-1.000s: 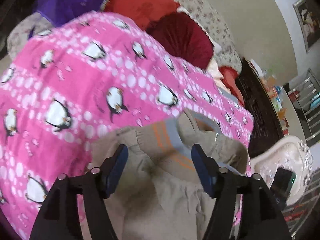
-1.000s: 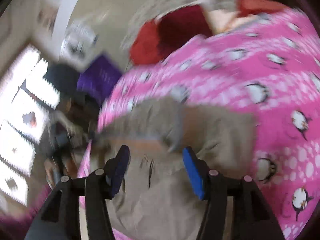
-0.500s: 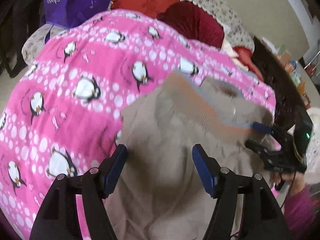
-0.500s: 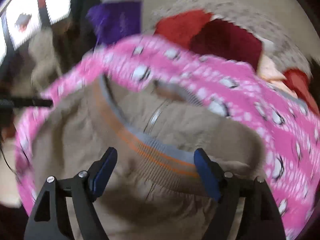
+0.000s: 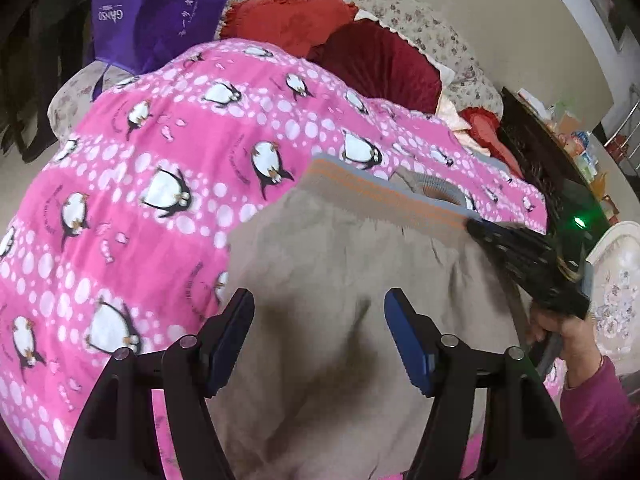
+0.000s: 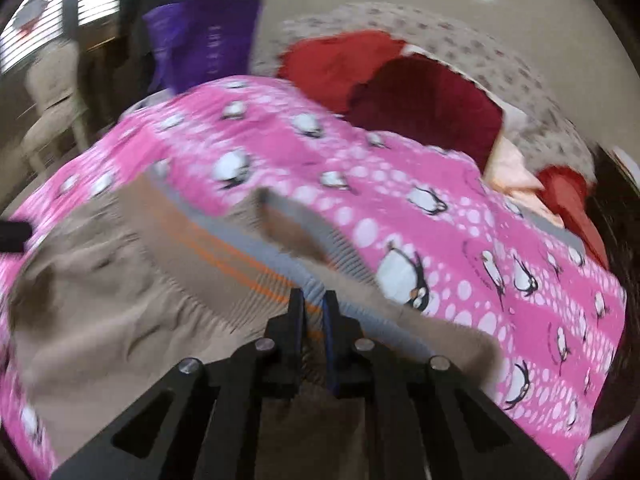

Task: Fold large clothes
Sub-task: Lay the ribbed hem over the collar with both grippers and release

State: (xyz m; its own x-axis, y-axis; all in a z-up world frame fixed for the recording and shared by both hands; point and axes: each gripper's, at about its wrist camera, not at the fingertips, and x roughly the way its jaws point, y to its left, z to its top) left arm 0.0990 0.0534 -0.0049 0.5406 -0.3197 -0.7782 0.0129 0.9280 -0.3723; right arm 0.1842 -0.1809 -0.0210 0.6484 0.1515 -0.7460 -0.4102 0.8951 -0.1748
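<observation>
A tan jacket (image 5: 320,280) with a ribbed hem striped grey and orange (image 5: 384,196) lies on a pink penguin blanket (image 5: 160,152). My left gripper (image 5: 320,332) is open and empty, hovering over the jacket's body. My right gripper (image 6: 314,304) is shut on the ribbed hem (image 6: 240,256) and also shows at the right in the left wrist view (image 5: 476,226). The jacket (image 6: 100,312) spreads to the left in the right wrist view, which is blurred.
Red cushions (image 5: 372,64) and a floral pillow (image 5: 432,28) lie behind the blanket. A purple bag (image 5: 160,12) stands at the back left. A dark cabinet (image 5: 536,148) and a white chair (image 5: 612,276) are to the right.
My right gripper has closed on the ribbed hem; it was open half a second ago. My left gripper has drawn back over the jacket, staying open.
</observation>
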